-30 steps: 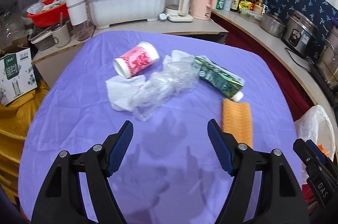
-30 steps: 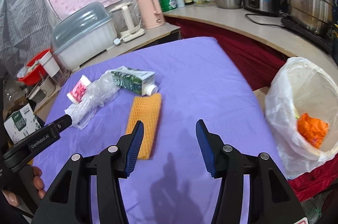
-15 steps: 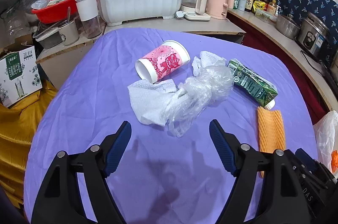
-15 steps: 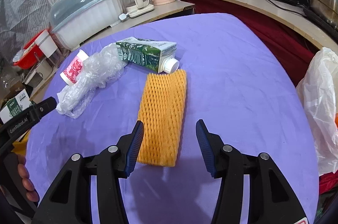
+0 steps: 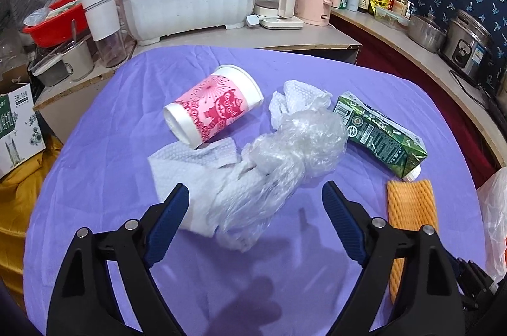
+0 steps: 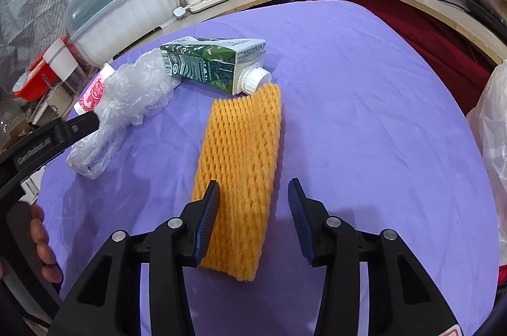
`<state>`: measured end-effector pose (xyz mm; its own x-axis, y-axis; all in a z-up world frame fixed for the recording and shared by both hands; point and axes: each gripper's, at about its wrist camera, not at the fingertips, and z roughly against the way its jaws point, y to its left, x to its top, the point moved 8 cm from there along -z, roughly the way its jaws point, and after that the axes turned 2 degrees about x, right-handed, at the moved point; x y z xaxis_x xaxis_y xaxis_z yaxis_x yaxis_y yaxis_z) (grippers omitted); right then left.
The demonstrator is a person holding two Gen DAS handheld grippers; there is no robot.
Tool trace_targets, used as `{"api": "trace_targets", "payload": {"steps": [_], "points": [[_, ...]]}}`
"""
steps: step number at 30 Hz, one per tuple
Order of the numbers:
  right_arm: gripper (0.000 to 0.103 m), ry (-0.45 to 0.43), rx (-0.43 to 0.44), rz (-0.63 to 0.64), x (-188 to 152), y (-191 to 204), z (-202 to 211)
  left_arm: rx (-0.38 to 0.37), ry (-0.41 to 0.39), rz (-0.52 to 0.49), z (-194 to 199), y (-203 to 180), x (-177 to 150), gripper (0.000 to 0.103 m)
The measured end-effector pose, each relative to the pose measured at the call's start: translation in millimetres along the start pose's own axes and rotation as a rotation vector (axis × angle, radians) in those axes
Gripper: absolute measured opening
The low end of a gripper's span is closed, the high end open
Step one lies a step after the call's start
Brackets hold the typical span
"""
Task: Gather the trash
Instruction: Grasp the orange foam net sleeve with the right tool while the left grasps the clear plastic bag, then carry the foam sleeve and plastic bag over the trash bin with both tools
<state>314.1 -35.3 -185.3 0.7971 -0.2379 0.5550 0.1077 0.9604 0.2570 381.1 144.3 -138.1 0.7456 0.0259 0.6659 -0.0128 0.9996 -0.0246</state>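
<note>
On the purple table [image 5: 95,146], the left gripper [image 5: 255,203] has just widened around the crumpled plastic bag [image 5: 285,158], gripping nothing. The right gripper [image 6: 253,199] has narrowed over the orange foam net [image 6: 244,152], not yet pinching it, so both pickups look imminent.

Desk covered in matt, lightly creased purple cloth [image 6: 364,82]; foam net sleeve [image 6: 240,165], orange, ribbed; plastic bag [image 5: 285,158], clear, glossy, crumpled; paper towel [image 5: 183,161], white, embossed; paper cup [image 5: 212,104], pink-printed; carton [image 6: 209,63], green, printed, fitted with a white ridged plastic cap [image 6: 253,79].
</note>
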Motion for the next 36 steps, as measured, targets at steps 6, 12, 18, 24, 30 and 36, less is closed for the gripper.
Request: {"api": "trace_targets", "payload": {"steps": [6,12,18,24,30,36], "points": [[0.029,-0.002,0.035,-0.002,1.0,3.6,-2.4,-0.020,0.043,-0.016,-20.6,-12.0,1.1,0.054],[0.016,0.003,0.053,0.010,1.3,7.8,0.3,-0.040,0.087,-0.012,-24.5,-18.1,-6.2,0.014],[0.012,-0.009,0.064,0.006,1.9,6.6,14.1,-0.046,0.071,-0.004,-7.3,-21.2,-8.7,0.005],[0.011,-0.052,0.071,-0.002,3.5,3.8,41.2,-0.062,0.039,-0.006,26.1,-27.7,-10.4,0.004],[0.011,-0.110,0.081,-0.025,7.8,-3.9,77.9,-0.093,0.013,-0.019,64.5,-42.5,-15.0,0.004],[0.011,-0.177,0.065,-0.052,10.8,-21.3,118.1,-0.132,-0.022,-0.055,100.4,-66.7,-20.4,0.004]]}}
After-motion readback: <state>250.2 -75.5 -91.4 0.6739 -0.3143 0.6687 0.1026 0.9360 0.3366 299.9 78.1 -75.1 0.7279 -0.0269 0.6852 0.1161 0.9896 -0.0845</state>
